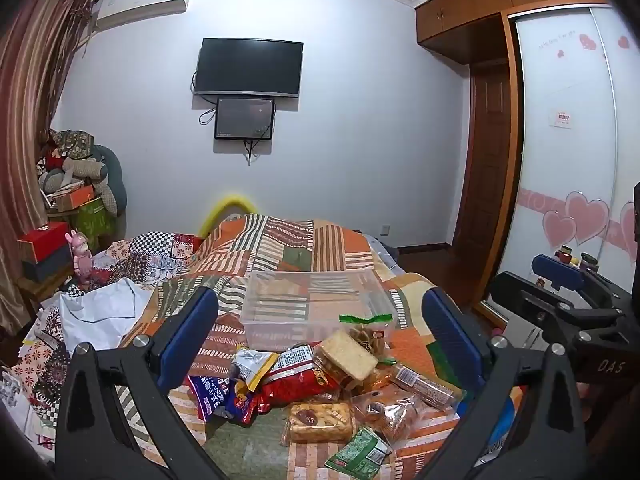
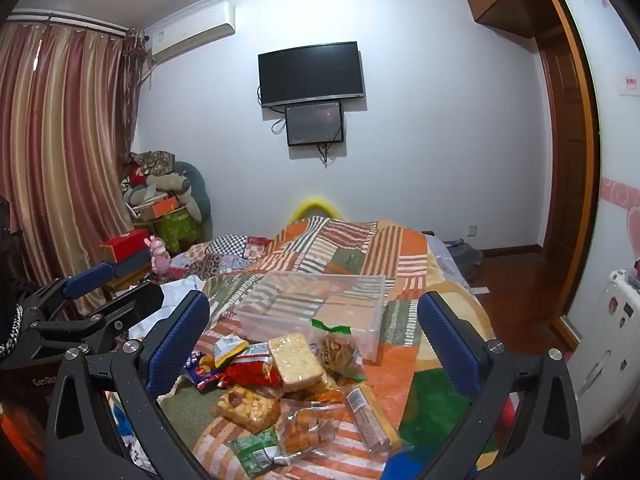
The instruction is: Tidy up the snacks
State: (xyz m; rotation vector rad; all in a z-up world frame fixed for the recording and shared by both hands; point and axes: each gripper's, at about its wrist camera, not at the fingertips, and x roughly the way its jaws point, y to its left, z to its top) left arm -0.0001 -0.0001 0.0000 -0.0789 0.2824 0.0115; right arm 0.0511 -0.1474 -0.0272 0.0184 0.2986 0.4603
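Since nothing's been grabbed yet, the step in hand looks like picking the first snack out of the pile and getting it into the clear plastic bin (image 1: 316,304) that sits just beyond the heap, straight ahead of both grippers on the patchwork quilt (image 1: 304,244)

The left gripper (image 1: 320,328) has its jaws spread wide with nothing between the pads, and the right gripper (image 2: 313,334) is the same, wide open and empty. Both hang above the near edge of the pile, tipped slightly down toward it

My take on doing it well: start from the top. The pale block-shaped cake pack (image 1: 349,354) lies on top of the heap, dead centre between the left gripper's fingers and closest to the bin, so it should come off without dragging anything else. Pinch it across its short sides, since crinkly wrappers probably slip if you catch only film

The red snack bag (image 1: 298,384) and the blue-purple packet (image 1: 218,394) sit to the left under other stuff, leave those for later. The green packet (image 1: 358,454) is nearest, almost under the gripper, lying apart from the rest. The long bar pack (image 2: 370,416) on the right suits the right gripper, I'd say, so the two hands don't cross
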